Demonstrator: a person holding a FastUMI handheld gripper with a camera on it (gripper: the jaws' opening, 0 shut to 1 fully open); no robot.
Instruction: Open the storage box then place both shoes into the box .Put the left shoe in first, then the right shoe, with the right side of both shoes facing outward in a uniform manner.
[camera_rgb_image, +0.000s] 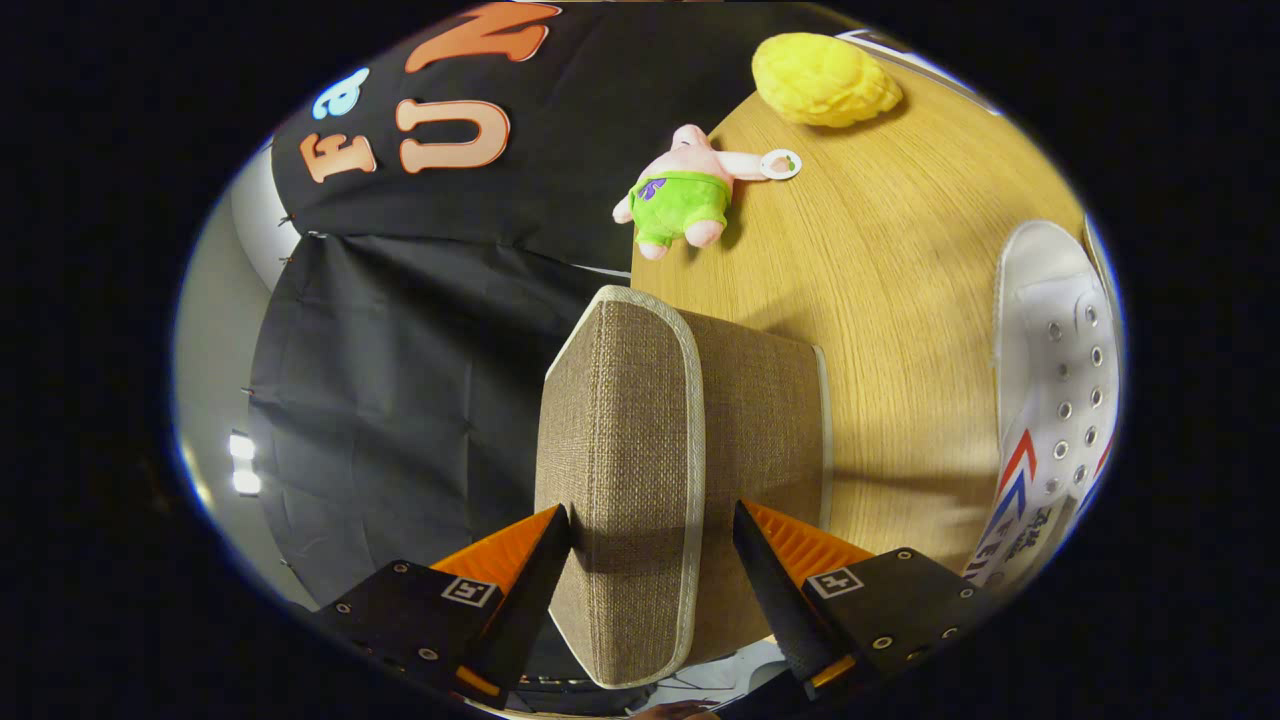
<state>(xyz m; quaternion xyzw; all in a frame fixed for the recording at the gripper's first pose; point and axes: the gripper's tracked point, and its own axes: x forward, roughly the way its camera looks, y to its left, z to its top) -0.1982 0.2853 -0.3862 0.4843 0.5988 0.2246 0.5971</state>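
The brown woven storage box (760, 440) with pale trim stands on the wooden table (880, 330), its trimmed lid panel (620, 450) facing me. My gripper (650, 515) is open and straddles that panel: one fingertip (555, 535) sits at the panel's outer edge, the other fingertip (750, 530) lies over the box wall, a small gap off the trim. Both pad faces show, so neither presses on the fabric. A white high-top shoe (1055, 390) with red and blue stripes lies on the table beyond the box, off to the side.
A pink plush toy (685, 195) in green shorts lies at the table's edge past the box. A yellow plush (825, 80) sits farther along. The black booth cloth (400, 380) hangs beside the table.
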